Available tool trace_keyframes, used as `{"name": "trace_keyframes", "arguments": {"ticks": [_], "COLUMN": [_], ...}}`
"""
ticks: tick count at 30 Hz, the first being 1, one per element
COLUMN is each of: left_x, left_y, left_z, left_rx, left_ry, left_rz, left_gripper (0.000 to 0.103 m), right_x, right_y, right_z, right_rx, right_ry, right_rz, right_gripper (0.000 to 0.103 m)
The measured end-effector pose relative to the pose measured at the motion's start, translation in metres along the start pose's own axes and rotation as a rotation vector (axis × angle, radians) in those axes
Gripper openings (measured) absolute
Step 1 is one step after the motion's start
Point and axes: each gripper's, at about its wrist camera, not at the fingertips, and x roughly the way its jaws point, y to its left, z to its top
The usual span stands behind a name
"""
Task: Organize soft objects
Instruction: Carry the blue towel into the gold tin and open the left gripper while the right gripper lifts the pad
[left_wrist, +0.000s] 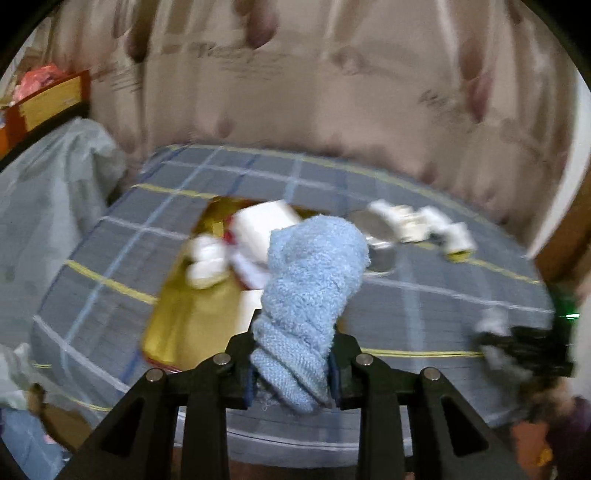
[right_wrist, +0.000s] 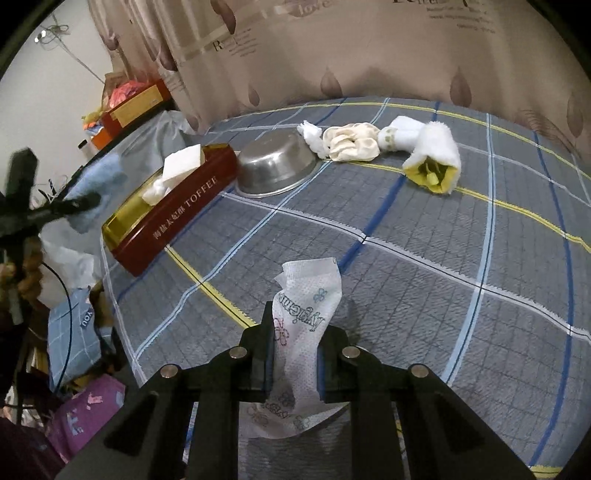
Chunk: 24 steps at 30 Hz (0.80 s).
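Observation:
My left gripper (left_wrist: 291, 354) is shut on a light blue towel (left_wrist: 314, 280), held above the bed near a red and gold toffee tin (left_wrist: 184, 314). The tin holds white soft items (left_wrist: 258, 229). In the right wrist view the tin (right_wrist: 173, 210) sits at the left, and the left gripper with the blue towel (right_wrist: 96, 188) hovers beside it. My right gripper (right_wrist: 295, 354) is shut on a white printed tissue pack (right_wrist: 303, 317) above the bed. A cream cloth (right_wrist: 349, 144) and a white and yellow rolled towel (right_wrist: 432, 155) lie at the far side.
A steel bowl (right_wrist: 277, 166) sits next to the tin on the plaid bedspread (right_wrist: 443, 277). A curtain (right_wrist: 332, 48) hangs behind the bed. Boxes and bags (right_wrist: 81, 350) are piled off the bed's left edge.

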Motion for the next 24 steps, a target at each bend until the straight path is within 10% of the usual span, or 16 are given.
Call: {"name": "trace_keyframes", "arguments": {"ticks": [8,18,24], "left_x": [0.051,0.07,0.046], "left_y": [0.054,0.069,0.058], "left_z": [-0.001,0.002,0.006], "left_rx": [-0.015,-0.053,-0.022], "left_ry": [0.07,0.097,0.004], "left_rz": [0.13,0.204,0.279], "left_gripper": [0.03,0.055,0.055], "right_x": [0.0,-0.003,-0.005], "right_y": [0.008,0.024,0.038], "right_z": [0.002,0.013,0.025], "right_rx": [-0.001,-0.008,-0.019], "right_ry": [-0.001,-0.023,-0.045], "right_rz": [-0.006,0.016,0.045], "right_gripper": [0.015,0.015,0.015]}}
